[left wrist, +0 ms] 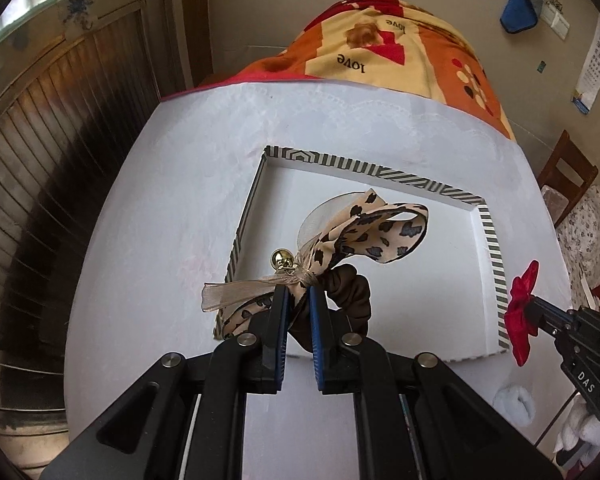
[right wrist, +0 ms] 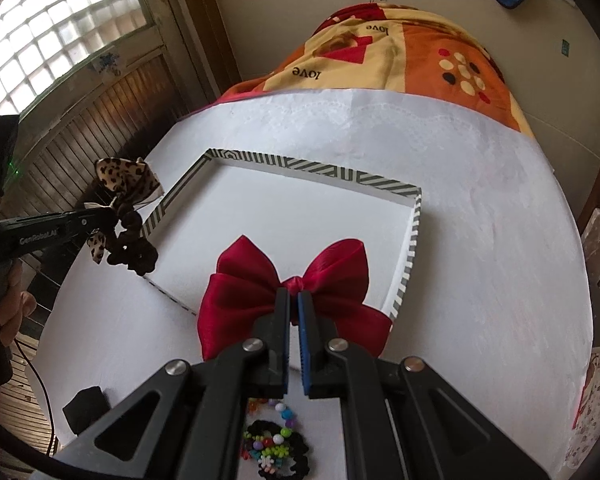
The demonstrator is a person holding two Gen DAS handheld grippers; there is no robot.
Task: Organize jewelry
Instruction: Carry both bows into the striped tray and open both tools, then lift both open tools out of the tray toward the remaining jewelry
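My left gripper (left wrist: 298, 294) is shut on a brown scrunchie with a leopard-print bow (left wrist: 364, 236) and a small gold bell, held above the near left part of the shallow striped-rim box (left wrist: 340, 162). In the right wrist view the same scrunchie (right wrist: 134, 254) hangs from the left gripper (right wrist: 112, 210) beside the box's left rim. My right gripper (right wrist: 294, 294) is shut on the knot of a red satin bow (right wrist: 260, 296), held over the near edge of the striped box (right wrist: 284, 162). From the left wrist view the red bow (left wrist: 522, 308) shows at the right.
A white cloth covers the round table (right wrist: 480, 208). A black beaded hair tie with coloured beads (right wrist: 274, 446) and a small black block (right wrist: 86, 402) lie near the front edge. An orange patterned blanket (left wrist: 400, 46) lies behind. A wooden chair (left wrist: 566, 168) stands at the right.
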